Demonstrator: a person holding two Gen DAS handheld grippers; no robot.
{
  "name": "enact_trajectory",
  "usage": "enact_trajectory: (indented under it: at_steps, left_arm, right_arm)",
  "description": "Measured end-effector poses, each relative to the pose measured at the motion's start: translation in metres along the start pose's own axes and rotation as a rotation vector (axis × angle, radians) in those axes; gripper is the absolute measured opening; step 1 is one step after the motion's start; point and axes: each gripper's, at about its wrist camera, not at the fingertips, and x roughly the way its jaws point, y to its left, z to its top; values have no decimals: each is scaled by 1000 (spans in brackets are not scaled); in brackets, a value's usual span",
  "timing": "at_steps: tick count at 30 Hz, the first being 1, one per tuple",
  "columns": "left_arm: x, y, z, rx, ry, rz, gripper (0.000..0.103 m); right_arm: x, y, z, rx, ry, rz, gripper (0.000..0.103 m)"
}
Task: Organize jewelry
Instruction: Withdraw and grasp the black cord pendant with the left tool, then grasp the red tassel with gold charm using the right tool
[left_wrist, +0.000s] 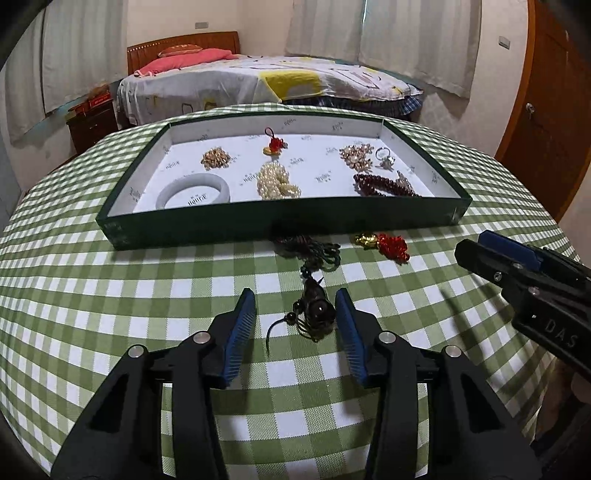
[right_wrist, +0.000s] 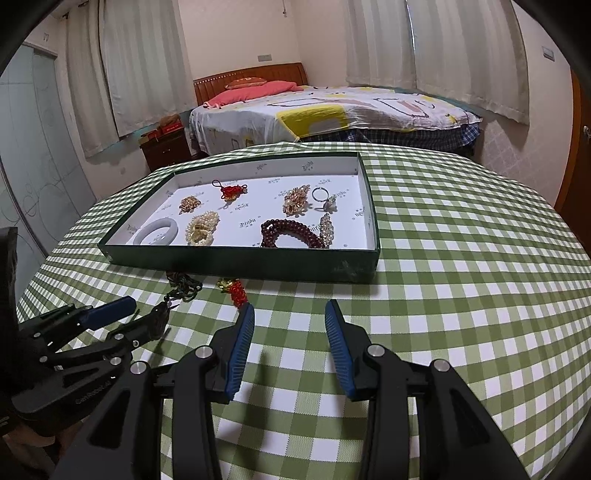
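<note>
While most pieces lay in the green-walled white-lined tray (left_wrist: 280, 218), the left gripper (left_wrist: 295, 317) stood wide around the dark beaded tassel pendant (left_wrist: 317, 310) on the checked cloth; closing seemed next. The right gripper (right_wrist: 290, 332) hovered wide, empty.

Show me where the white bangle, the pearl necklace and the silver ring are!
white bangle (left_wrist: 193, 189), left wrist view, on its near rim.
pearl necklace (left_wrist: 277, 181), left wrist view, middle of the bead pile.
silver ring (right_wrist: 318, 193), right wrist view, on its round band.
</note>
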Motion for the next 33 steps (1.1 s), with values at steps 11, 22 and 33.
enact_trajectory:
  at_steps: [11, 22, 33]
  left_arm:
    - [-1, 4, -1, 27, -6, 4, 21]
    - [-10, 38, 3, -38, -20, 52, 18]
    - [-6, 45, 2, -50, 4, 11, 19]
  right_arm:
    - [4, 10, -1, -19, 17, 23, 40]
    - [23, 32, 8, -67, 52, 68, 40]
    - [35, 37, 8, -79, 98, 82, 40]
